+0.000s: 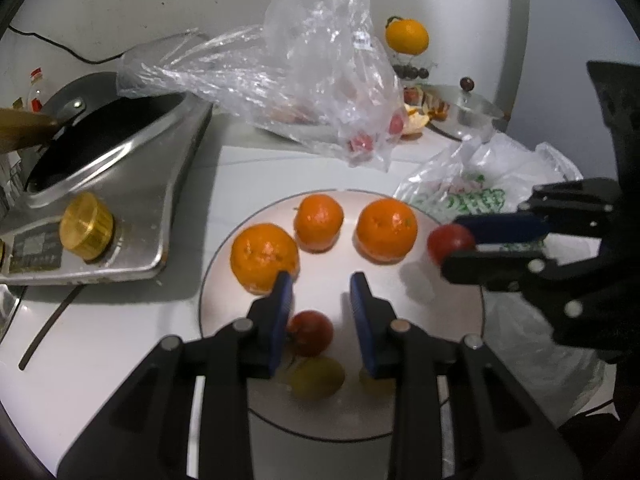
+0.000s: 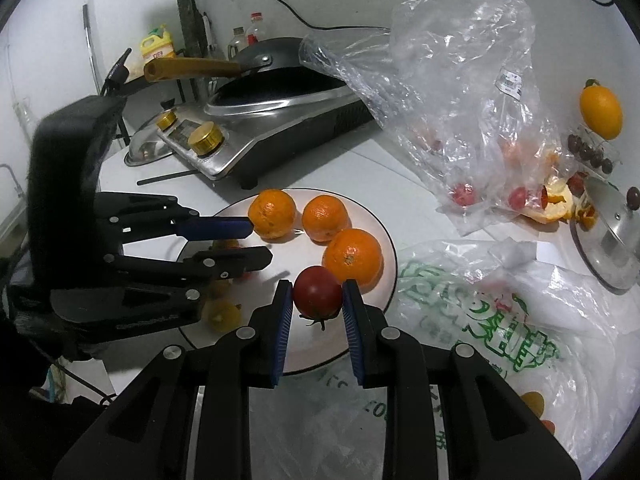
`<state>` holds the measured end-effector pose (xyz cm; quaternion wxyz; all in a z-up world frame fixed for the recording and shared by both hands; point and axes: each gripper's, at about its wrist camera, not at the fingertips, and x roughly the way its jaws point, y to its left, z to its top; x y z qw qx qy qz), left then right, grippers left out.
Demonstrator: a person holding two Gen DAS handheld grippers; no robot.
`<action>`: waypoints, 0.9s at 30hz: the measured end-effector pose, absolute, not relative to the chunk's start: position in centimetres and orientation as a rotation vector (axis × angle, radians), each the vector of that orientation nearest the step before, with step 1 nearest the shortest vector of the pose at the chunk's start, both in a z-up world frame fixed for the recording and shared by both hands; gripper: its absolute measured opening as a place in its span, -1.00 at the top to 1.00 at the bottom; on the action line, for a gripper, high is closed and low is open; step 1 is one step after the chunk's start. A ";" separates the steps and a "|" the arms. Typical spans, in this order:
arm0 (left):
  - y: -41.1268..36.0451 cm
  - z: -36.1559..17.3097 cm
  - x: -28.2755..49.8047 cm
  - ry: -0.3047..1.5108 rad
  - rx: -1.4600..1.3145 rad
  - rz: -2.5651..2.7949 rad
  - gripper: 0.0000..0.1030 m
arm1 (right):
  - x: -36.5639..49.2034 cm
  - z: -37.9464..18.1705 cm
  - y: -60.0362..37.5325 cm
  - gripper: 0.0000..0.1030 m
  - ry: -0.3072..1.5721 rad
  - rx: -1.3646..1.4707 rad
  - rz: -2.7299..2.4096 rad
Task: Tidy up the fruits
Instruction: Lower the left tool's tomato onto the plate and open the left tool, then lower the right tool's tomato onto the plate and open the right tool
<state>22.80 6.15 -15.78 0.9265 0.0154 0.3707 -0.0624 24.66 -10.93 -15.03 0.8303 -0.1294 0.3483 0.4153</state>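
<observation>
A white plate [image 1: 440, 320] holds three oranges [image 1: 386, 230], a red tomato [image 1: 311, 333] and a yellow-green fruit [image 1: 318, 376]. My left gripper [image 1: 322, 280] hovers low over the plate with its blue pads apart. The gap between them is empty, and the red tomato lies on the plate just behind the tips. In the right wrist view the left gripper [image 2: 256, 244] reaches in from the left over the plate [image 2: 304, 344]. My right gripper [image 2: 317, 286] is shut on a second red tomato [image 2: 318, 294] above the plate's near rim, beside an orange [image 2: 352, 258]. The left wrist view shows this held tomato [image 1: 448, 242] at the plate's right edge.
An induction cooker [image 2: 256, 136] with a black wok [image 2: 276, 56] stands behind the plate. A clear plastic bag [image 2: 460, 112] with small tomatoes lies at the back right. A printed white bag [image 2: 480, 320] spreads right of the plate. Beyond it are a pot lid [image 2: 608, 236], orange peel [image 2: 556, 200] and a raised orange [image 2: 600, 108].
</observation>
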 end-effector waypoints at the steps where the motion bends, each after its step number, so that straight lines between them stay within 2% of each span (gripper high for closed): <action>1: 6.3 -15.5 22.6 0.754 0.028 -0.125 0.34 | 24.7 -15.0 -10.7 0.47 0.738 -0.277 0.884; 8: 7.9 -14.4 20.8 0.715 -0.006 -0.102 0.29 | 24.6 -15.0 -8.5 0.47 0.733 -0.302 0.898; 11: 8.6 -14.3 20.1 0.703 -0.018 -0.093 0.18 | 24.5 -15.2 -7.2 0.47 0.728 -0.323 0.905; 27: 11.1 -14.4 18.4 0.663 -0.076 -0.102 0.17 | 25.8 -16.7 -3.0 0.47 0.772 -0.391 0.835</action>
